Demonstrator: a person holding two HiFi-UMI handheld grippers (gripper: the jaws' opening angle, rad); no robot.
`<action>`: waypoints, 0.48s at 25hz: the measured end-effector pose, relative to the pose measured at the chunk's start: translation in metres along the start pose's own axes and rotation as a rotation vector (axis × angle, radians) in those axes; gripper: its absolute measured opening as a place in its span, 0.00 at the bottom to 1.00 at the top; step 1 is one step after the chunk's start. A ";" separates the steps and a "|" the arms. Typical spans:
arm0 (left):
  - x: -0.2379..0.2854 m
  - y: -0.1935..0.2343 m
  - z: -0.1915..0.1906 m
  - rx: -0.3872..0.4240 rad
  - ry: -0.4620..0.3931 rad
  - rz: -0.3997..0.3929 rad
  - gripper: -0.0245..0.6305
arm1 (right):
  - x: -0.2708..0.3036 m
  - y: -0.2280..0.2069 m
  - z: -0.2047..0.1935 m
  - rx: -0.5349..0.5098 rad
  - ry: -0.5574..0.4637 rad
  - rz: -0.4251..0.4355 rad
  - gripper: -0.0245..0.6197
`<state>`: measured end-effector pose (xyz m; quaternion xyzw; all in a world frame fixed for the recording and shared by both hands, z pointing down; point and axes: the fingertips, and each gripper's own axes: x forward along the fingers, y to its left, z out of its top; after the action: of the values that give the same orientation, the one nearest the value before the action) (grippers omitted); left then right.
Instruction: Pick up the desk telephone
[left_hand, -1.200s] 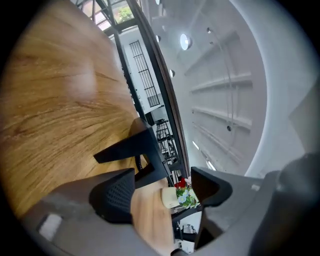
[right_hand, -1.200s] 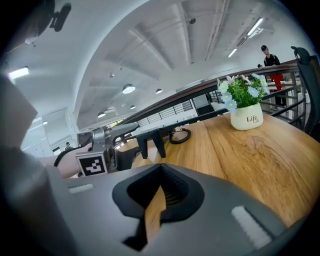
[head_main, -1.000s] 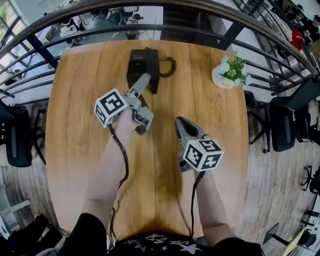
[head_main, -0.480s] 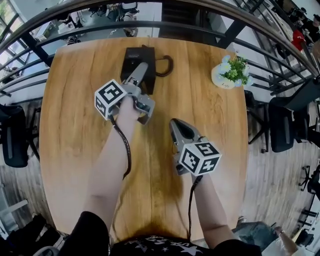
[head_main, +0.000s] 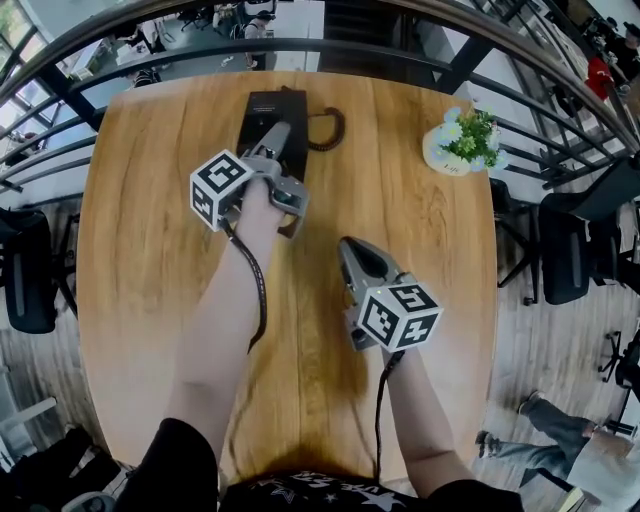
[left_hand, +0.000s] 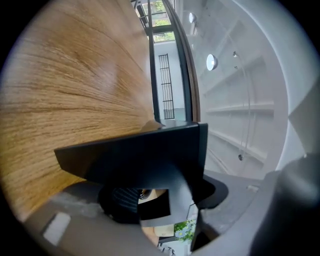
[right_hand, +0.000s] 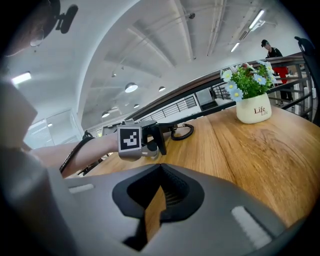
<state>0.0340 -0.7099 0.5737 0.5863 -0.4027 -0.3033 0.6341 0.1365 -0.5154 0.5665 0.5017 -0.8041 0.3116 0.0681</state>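
My left gripper (head_main: 273, 140) had pushed up-frame onto the desk telephone (head_main: 262, 104), which sat unlifted at the upper centre of the table (head_main: 140, 250). Its jaws had just been narrowing with the black body between them, pads not yet visibly biting. The right gripper (head_main: 350, 252) waited mid-frame, jaws together and empty. The grasp looked close.

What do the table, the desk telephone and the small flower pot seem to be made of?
The table looks like wood or wood veneer with a smooth satin finish; long grain lines run across it. The desk telephone is probably matte black plastic, and its coiled cord looks rubbery. The flower pot is glossy white with printed letters, likely ceramic, though plastic is possible.
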 end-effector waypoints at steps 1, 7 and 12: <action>0.000 0.000 0.000 0.001 -0.001 0.000 0.46 | -0.001 -0.001 0.000 0.003 -0.001 -0.001 0.04; -0.004 -0.002 -0.001 -0.001 0.005 0.009 0.40 | -0.007 0.001 0.000 0.008 -0.003 -0.005 0.04; -0.013 -0.003 -0.005 -0.005 0.027 -0.022 0.36 | -0.012 0.000 0.002 0.011 0.002 -0.006 0.04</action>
<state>0.0323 -0.6967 0.5687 0.5932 -0.3870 -0.3032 0.6375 0.1426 -0.5070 0.5597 0.5043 -0.8006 0.3164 0.0673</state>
